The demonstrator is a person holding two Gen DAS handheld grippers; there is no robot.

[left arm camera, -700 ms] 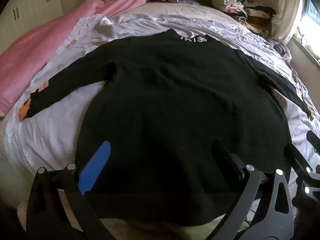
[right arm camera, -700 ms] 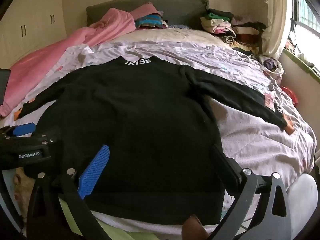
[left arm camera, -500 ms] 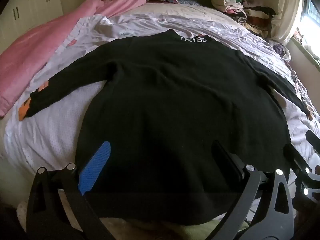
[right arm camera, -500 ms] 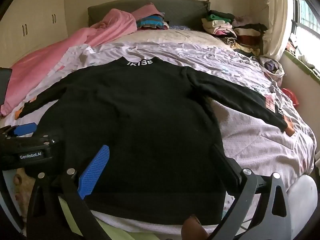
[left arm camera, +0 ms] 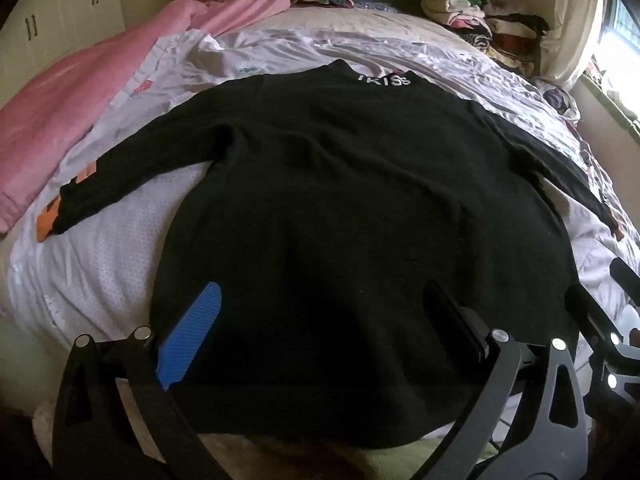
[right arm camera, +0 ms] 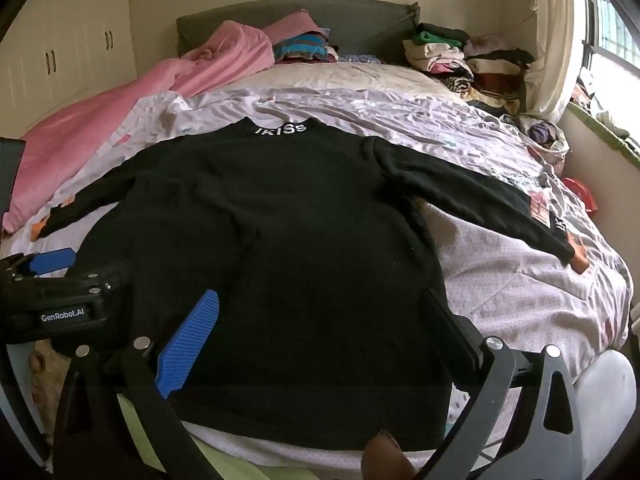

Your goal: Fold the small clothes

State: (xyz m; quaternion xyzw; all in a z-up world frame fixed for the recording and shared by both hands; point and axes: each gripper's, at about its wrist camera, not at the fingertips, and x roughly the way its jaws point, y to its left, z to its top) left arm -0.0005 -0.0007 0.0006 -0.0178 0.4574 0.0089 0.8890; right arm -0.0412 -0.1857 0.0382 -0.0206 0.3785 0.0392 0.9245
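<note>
A black long-sleeved sweater (left arm camera: 352, 208) lies spread flat on the bed, white lettering at its collar (left arm camera: 383, 79), sleeves stretched out to both sides. It also shows in the right wrist view (right arm camera: 280, 240). My left gripper (left arm camera: 320, 304) is open and empty, hovering over the sweater's lower part near the hem. My right gripper (right arm camera: 320, 304) is open and empty over the hem's right half. The left gripper's body (right arm camera: 56, 300) shows at the left of the right wrist view. The sleeve cuffs (right arm camera: 576, 258) have orange ends.
The bed has a pale lilac sheet (right arm camera: 500, 264). A pink blanket (left arm camera: 72, 108) lies along the left. Piles of folded clothes (right arm camera: 460, 56) sit at the headboard, right. A wardrobe (right arm camera: 60, 48) stands left; a window (right arm camera: 612, 40) right.
Both grippers have drawn back and risen slightly; the right wrist view shows a bit more of the bed and room. The sweater has not moved.
</note>
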